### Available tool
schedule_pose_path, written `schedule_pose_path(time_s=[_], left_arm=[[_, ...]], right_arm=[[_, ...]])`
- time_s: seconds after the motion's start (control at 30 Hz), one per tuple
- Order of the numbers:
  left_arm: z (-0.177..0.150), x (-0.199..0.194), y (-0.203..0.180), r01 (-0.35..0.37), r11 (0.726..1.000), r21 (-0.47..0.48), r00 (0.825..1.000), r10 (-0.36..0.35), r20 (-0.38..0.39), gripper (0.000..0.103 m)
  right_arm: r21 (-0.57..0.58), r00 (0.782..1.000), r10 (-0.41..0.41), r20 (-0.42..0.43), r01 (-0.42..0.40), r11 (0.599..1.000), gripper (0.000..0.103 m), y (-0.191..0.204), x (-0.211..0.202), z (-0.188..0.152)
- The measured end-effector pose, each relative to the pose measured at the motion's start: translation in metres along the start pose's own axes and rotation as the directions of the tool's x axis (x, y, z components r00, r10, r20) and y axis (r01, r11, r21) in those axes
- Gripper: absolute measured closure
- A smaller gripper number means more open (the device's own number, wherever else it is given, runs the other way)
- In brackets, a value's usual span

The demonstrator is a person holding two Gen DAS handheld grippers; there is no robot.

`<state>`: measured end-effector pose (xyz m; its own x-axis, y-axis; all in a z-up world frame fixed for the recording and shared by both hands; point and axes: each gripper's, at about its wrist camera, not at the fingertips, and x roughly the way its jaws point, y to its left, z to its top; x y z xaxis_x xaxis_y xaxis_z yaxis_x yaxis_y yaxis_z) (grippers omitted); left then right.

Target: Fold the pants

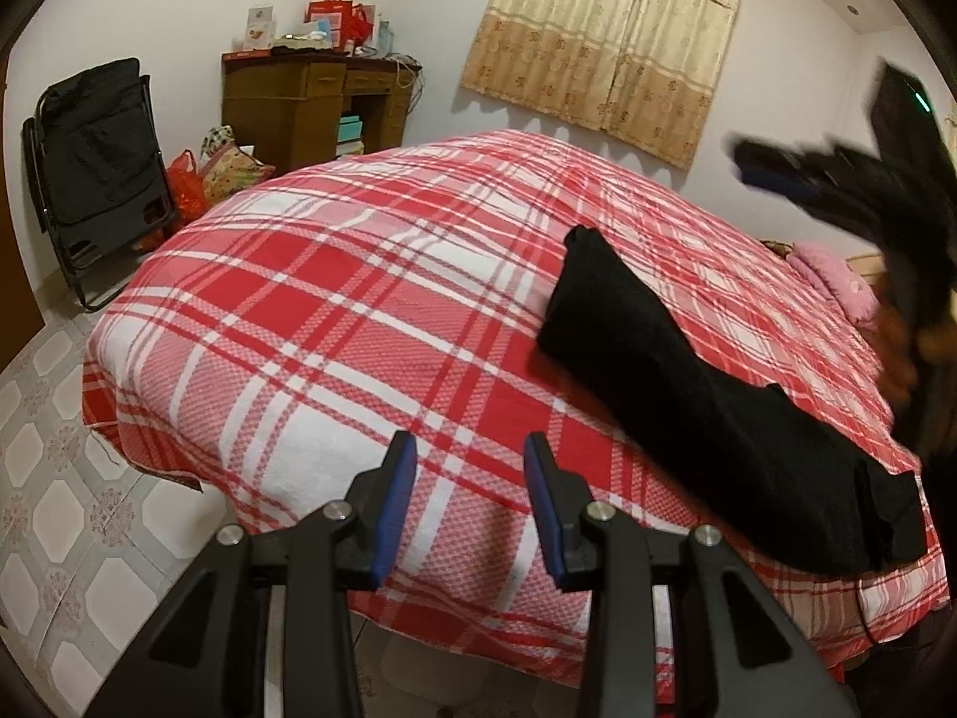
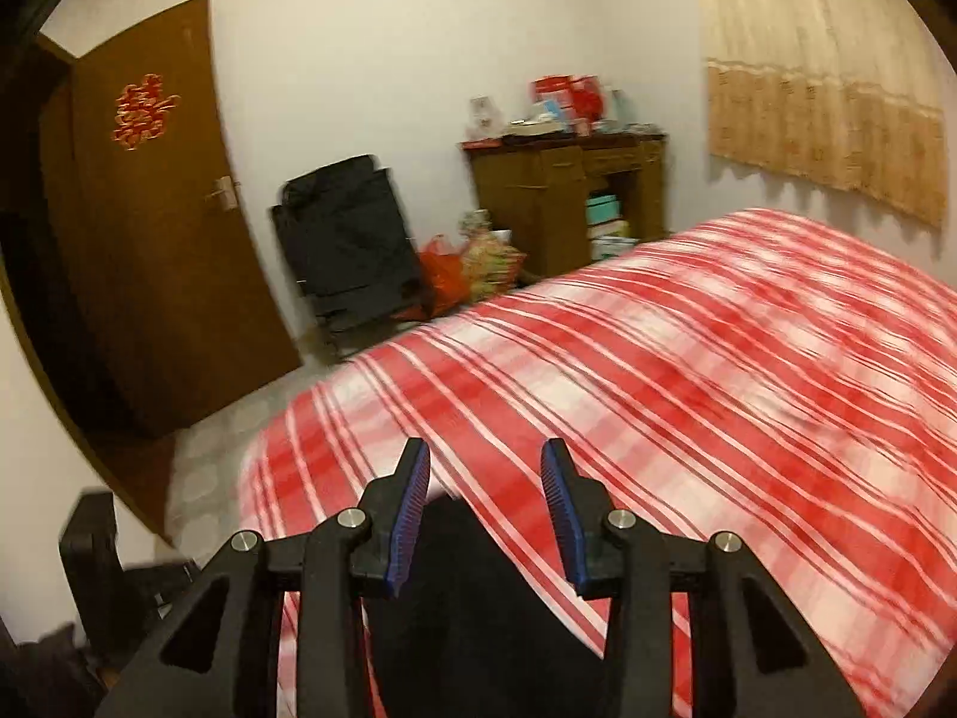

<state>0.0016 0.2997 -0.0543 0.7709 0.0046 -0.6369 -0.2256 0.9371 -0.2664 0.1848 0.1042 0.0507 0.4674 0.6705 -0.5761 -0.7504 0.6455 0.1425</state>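
Holding both grippers wide and empty, I had the left gripper (image 1: 469, 464) above the near bed (image 1: 335, 299) edge and the right gripper (image 2: 485, 469) over the pants (image 1: 688, 395). The pants lay as a long strip across the bed's near right part; they looked soft, limp and light, so I judged an end edge the best place to pinch.

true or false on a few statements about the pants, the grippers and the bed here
1. The black pants lie on the red plaid bedspread. True.
2. The left gripper is clamped on the pants. False: it is open and empty, off to the side of them.
3. The right gripper is open. True.
4. The pants are spread out flat with both legs apart. False: they form one long narrow strip.
5. The wooden door bears a red decoration. True.
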Motion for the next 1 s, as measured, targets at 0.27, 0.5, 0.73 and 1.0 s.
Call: schedule_pose_path(time_s=[0.27, 0.5, 0.73, 1.0], left_arm=[[0.052, 0.005, -0.022, 0.204, 0.968, 0.143, 0.972, -0.218, 0.091, 0.017], [0.085, 0.071, -0.034, 0.36, 0.925, 0.119, 0.933, -0.355, -0.058, 0.012], [0.063, 0.096, -0.061, 0.34, 0.923, 0.181, 0.936, -0.313, -0.164, 0.039], [0.104, 0.058, -0.084, 0.308, 0.944, 0.118, 0.929, -0.272, -0.25, 0.065]], right_arm=[[0.305, 0.999, 0.0, -0.051, 0.015, 0.952, 0.062, -0.045, -0.065, -0.099], [0.44, 0.999, -0.004, -0.048, 0.025, 0.898, 0.062, -0.059, -0.088, -0.148], [0.504, 0.999, -0.037, -0.025, 0.044, 0.863, 0.062, -0.068, -0.114, -0.171], [0.552, 0.999, -0.037, -0.032, 0.049, 0.832, 0.062, -0.074, -0.113, -0.185]])
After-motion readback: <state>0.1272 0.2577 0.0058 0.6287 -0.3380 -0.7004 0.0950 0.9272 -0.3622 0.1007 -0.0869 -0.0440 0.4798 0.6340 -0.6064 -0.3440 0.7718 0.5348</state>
